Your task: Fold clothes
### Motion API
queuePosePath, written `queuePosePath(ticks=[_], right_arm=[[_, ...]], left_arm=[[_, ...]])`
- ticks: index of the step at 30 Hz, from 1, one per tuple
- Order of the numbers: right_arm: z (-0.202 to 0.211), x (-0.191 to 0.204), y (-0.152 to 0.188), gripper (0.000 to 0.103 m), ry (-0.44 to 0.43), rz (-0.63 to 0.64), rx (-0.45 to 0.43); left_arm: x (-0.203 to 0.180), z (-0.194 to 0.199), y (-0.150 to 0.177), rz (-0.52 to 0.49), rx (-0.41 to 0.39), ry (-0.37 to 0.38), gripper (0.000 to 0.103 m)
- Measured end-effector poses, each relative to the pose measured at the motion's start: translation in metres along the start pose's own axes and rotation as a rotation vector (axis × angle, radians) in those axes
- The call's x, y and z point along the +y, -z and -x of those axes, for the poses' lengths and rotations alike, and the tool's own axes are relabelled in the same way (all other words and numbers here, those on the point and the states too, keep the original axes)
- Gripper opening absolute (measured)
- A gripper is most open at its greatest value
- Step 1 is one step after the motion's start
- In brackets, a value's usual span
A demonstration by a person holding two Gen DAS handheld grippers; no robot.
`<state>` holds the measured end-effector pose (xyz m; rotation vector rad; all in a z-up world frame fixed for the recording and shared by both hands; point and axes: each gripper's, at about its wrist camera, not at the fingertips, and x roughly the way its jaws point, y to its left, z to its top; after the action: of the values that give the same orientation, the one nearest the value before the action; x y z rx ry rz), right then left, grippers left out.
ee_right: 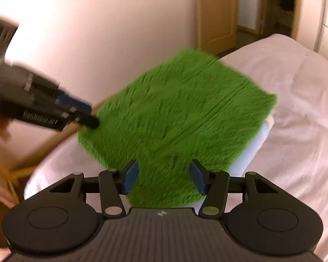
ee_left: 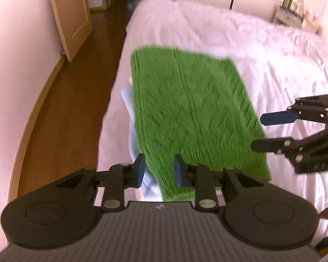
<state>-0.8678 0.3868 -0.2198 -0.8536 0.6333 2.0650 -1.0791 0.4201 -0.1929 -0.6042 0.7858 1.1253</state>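
- The left gripper (ee_left: 159,169) has its jaws a little apart, above the near left corner of the green knitted garment (ee_left: 192,113); the blue pads do not seem to press the cloth, and it holds nothing.
- The right gripper (ee_right: 165,180) stands wider open, empty, above the near edge of the same garment.
- Both views are blurred by motion, so the knit pattern and the exact edges are hard to make out.
- The garment lies folded into a rectangle near the left edge of the bed (ee_left: 240,35), on top of a pale blue folded cloth (ee_left: 128,107), which is mostly hidden under it.
- The sheet is white and wrinkled.
- Left of the bed there is a brown wooden floor (ee_left: 72,109), a pale wall and a light wooden door (ee_left: 70,15).
- Far right, small things on a shelf (ee_left: 295,15) are too unclear to name.
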Motion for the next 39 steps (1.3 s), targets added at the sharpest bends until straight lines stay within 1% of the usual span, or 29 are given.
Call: queuePosePath(ticks=[2, 4, 5, 7, 9, 11, 13, 15, 18, 20, 23, 25, 26, 29, 33, 36, 38, 39], right_arm=[[0.011, -0.009, -0.009, 0.055, -0.011, -0.050, -0.047], [0.015, -0.016, -0.021, 0.054, -0.010, -0.093, -0.086], [0.013, -0.018, -0.026, 0.049, -0.006, -0.105, -0.095], [0.002, -0.014, -0.034, 0.044, 0.008, -0.098, -0.102], [-0.009, -0.011, -0.042, 0.043, 0.023, -0.090, -0.108], [-0.023, -0.005, -0.044, 0.042, 0.035, -0.087, -0.096], [-0.045, -0.003, -0.041, 0.041, 0.052, -0.081, -0.043], [-0.059, 0.004, -0.031, 0.042, 0.062, -0.046, -0.019], [-0.064, 0.014, -0.024, 0.042, 0.065, 0.029, -0.027], [-0.062, 0.009, -0.029, 0.042, 0.041, 0.007, -0.017], [-0.050, -0.008, -0.040, 0.041, -0.018, -0.066, -0.018], [-0.038, -0.026, -0.049, 0.041, -0.020, -0.123, -0.062], [-0.034, -0.036, -0.055, 0.041, -0.011, -0.143, -0.086], [-0.033, -0.067, -0.076, 0.042, 0.039, -0.199, -0.120], [-0.060, -0.107, -0.100, 0.042, 0.077, -0.255, -0.124], [-0.088, -0.130, -0.104, 0.042, 0.083, -0.329, -0.093], [-0.104, -0.135, -0.101, 0.042, 0.074, -0.349, -0.027], [-0.112, -0.138, -0.099, 0.042, 0.069, -0.359, 0.006]], left_arm=[[0.003, 0.005, -0.012, 0.004, -0.039, 0.017, 0.021], [0.001, -0.002, -0.023, -0.015, -0.060, 0.032, 0.019], [-0.002, -0.007, -0.028, -0.029, -0.067, 0.038, 0.018], [-0.010, -0.021, -0.035, -0.058, -0.077, 0.052, 0.017], [-0.017, -0.037, -0.037, -0.080, -0.076, 0.066, 0.017], [-0.022, -0.057, -0.036, -0.104, -0.054, 0.069, 0.017], [-0.024, -0.075, -0.027, -0.126, -0.028, 0.049, 0.018], [-0.016, -0.081, -0.017, -0.095, -0.037, 0.045, 0.021], [-0.004, -0.080, -0.015, -0.032, -0.028, 0.065, 0.023], [-0.002, -0.075, -0.018, -0.027, -0.021, 0.078, 0.023], [0.001, -0.063, -0.026, -0.047, -0.032, 0.102, 0.020], [0.007, -0.058, -0.037, -0.039, -0.061, 0.108, 0.020], [0.011, -0.057, -0.043, -0.030, -0.078, 0.111, 0.020], [0.020, -0.067, -0.068, -0.029, -0.115, 0.100, 0.019], [0.022, -0.098, -0.100, -0.053, -0.139, 0.081, 0.017], [0.025, -0.128, -0.111, -0.055, -0.107, 0.062, 0.018], [0.025, -0.141, -0.110, -0.051, -0.086, 0.045, 0.018], [0.026, -0.141, -0.109, -0.043, -0.089, 0.043, 0.018]])
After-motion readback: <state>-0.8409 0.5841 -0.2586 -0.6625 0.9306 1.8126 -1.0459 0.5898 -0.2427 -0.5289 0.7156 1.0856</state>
